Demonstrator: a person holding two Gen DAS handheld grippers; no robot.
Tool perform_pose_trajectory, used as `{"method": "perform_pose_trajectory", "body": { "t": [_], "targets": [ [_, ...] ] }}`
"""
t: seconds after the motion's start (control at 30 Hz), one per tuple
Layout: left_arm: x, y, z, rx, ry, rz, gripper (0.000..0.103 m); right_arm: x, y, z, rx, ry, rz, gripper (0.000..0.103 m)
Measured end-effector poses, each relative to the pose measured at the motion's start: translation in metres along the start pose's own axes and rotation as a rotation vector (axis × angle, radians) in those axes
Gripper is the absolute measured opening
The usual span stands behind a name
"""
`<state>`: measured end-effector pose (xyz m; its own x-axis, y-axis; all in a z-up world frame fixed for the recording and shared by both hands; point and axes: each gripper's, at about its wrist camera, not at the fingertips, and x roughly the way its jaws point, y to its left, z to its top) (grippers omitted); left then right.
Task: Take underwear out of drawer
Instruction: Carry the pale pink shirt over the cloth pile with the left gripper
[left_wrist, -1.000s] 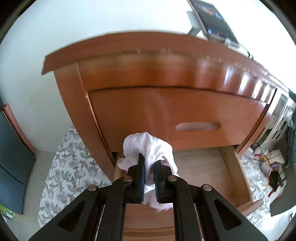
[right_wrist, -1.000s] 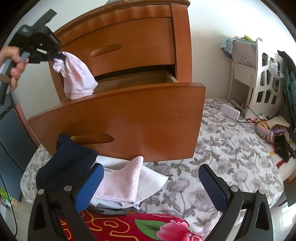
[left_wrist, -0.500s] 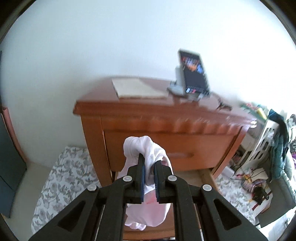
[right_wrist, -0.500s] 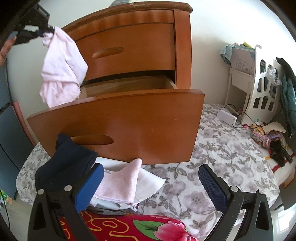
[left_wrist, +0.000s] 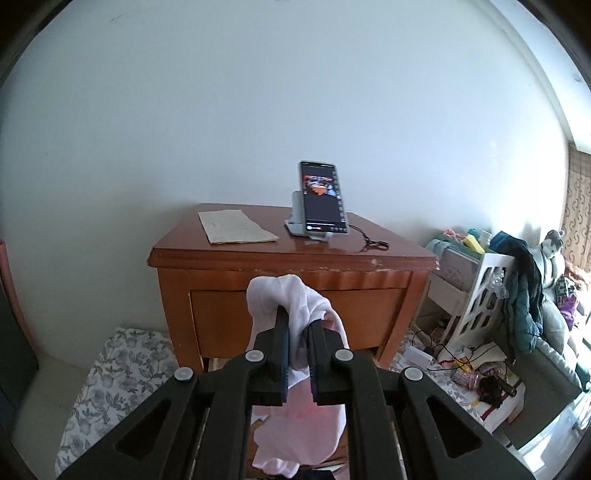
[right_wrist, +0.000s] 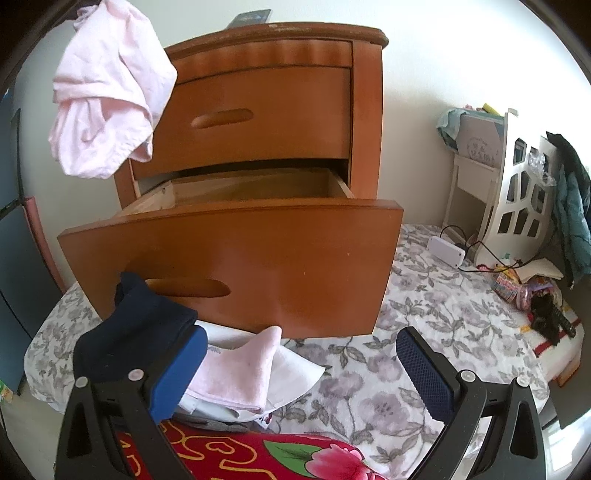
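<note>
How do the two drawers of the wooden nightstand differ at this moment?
The upper drawer is pushed in flush with the nightstand; the lower drawer is pulled well out. The upper drawer's inside is hidden; the lower drawer's visible inside looks bare wood, though its floor near the front panel is hidden. A dark blue cloth overlaps the lower drawer's handle slot, while the upper one's slot is unobstructed. Both share orange-brown fronts with oval recessed handles.

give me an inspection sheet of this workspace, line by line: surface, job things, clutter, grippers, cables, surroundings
Surface: floral sheet in front of the nightstand.
Job's things: pink underwear hangs in the air, clear of the open lower drawer; what shows of the drawer's inside is bare.
Clutter: clothes pile below the drawer front; phone and paper on the nightstand.
Grippers: left gripper shut on the underwear; right gripper open, holding nothing.
Cables: cord by the white box.
Surroundings: white rack, jacket, wall.
</note>
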<state>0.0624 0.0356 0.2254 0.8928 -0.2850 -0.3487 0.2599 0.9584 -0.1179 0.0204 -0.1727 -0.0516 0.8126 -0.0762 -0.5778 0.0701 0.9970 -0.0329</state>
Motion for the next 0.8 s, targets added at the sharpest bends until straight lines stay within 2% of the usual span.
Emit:
{"method": "perform_pose_trajectory", "body": {
  "t": [0.23,0.5,0.8],
  "targets": [
    [-0.016,-0.011,-0.028,-0.010,0.001,-0.046,0.008,-0.007,0.006,0.000,-0.031,-0.034,0.002,0.103],
    [-0.017,-0.015,-0.060,-0.057,0.048,-0.109,0.008,-0.011,0.007,0.000,-0.037,-0.052,0.004,0.103],
    [-0.023,-0.035,-0.069,-0.056,0.060,-0.186,0.008,-0.014,0.010,0.000,-0.054,-0.060,0.005,0.103]
  ]
}}
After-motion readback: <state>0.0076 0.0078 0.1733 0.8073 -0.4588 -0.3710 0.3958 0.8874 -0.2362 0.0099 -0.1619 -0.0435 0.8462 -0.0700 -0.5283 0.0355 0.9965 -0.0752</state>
